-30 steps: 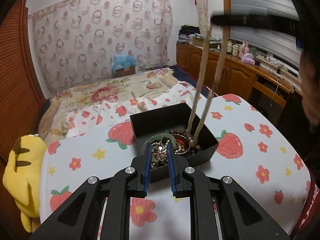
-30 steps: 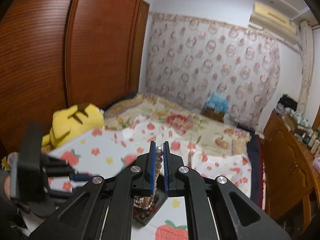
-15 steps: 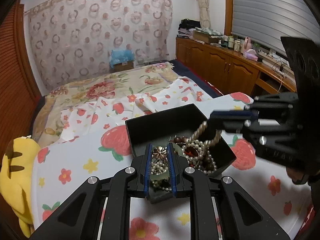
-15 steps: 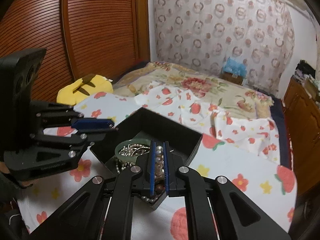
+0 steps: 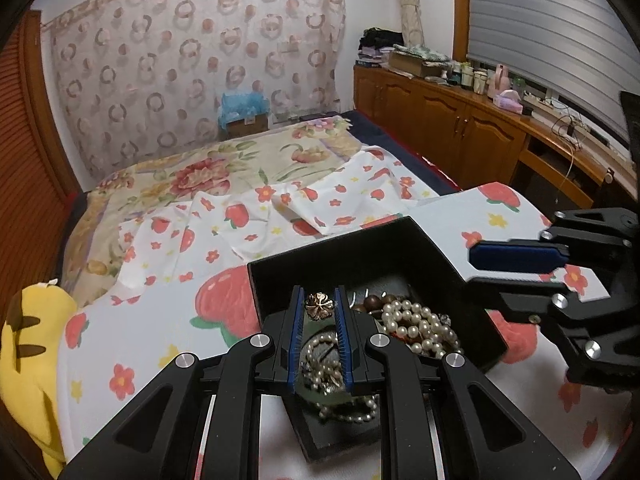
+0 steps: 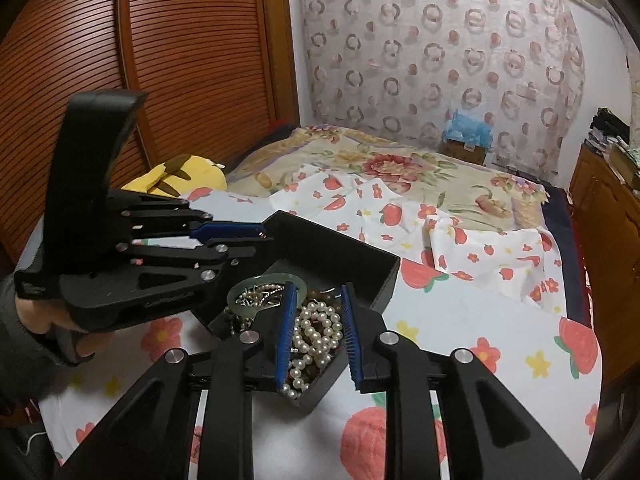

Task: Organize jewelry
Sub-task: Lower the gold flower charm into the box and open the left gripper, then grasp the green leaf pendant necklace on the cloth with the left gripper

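A black open box [image 5: 332, 244] of jewelry sits on the strawberry-print cloth. My left gripper [image 5: 318, 292] hovers over its near corner, shut on a gold flower brooch [image 5: 319, 306] held between the blue pads. My right gripper [image 6: 319, 287] is low over the box [image 6: 340, 240] and its jaws are opening. The white pearl necklace [image 6: 316, 332] lies heaped in the box between and below them, and the pads do not press on it. A green jade bangle [image 6: 240, 292] lies beside the pearls. Each gripper shows in the other's view: right gripper [image 5: 516, 256], left gripper [image 6: 260, 234].
A yellow plush toy [image 5: 28, 340] lies at the bed's left edge by the slatted wooden wardrobe [image 6: 180, 60]. Wooden cabinets [image 5: 460, 128] with clutter on top run along the right. A hand [image 6: 44, 316] holds the left gripper. Rumpled floral bedding stretches behind the box.
The right gripper came down from high above with the hanging pearl necklace, laid it in the box and parted its jaws. The left gripper shifted over the box, brooch still held.
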`<state>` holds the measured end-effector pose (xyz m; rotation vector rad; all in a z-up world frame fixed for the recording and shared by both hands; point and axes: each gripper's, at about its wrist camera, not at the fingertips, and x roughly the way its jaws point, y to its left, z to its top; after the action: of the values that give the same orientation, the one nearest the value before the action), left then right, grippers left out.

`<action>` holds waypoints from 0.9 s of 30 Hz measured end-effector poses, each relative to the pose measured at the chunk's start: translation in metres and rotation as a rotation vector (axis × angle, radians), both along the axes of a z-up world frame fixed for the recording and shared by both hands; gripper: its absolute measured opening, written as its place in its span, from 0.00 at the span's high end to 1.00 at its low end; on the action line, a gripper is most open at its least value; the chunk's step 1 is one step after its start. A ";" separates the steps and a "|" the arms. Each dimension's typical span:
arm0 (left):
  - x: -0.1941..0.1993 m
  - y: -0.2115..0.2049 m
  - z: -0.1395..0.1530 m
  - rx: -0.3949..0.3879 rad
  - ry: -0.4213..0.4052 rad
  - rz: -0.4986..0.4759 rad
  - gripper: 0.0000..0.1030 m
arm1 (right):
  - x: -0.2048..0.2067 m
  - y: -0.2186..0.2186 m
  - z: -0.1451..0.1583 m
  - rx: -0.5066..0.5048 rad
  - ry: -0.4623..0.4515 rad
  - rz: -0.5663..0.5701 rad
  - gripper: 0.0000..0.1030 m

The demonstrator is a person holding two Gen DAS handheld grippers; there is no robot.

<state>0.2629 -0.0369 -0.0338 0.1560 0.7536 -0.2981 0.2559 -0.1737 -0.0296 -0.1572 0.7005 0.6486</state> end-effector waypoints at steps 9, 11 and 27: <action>0.005 0.001 0.004 -0.010 -0.020 0.006 0.74 | -0.011 -0.004 0.000 -0.017 -0.021 -0.003 0.76; 0.004 0.001 0.006 -0.011 -0.030 0.009 0.70 | -0.015 -0.005 0.001 -0.019 -0.025 -0.005 0.76; -0.065 0.014 0.009 -0.032 -0.059 0.020 0.52 | -0.066 -0.023 -0.004 -0.018 -0.017 -0.027 0.76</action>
<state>0.1982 -0.0234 -0.0252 0.1267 0.6909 -0.2851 0.1895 -0.1962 -0.0337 -0.1697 0.6908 0.6147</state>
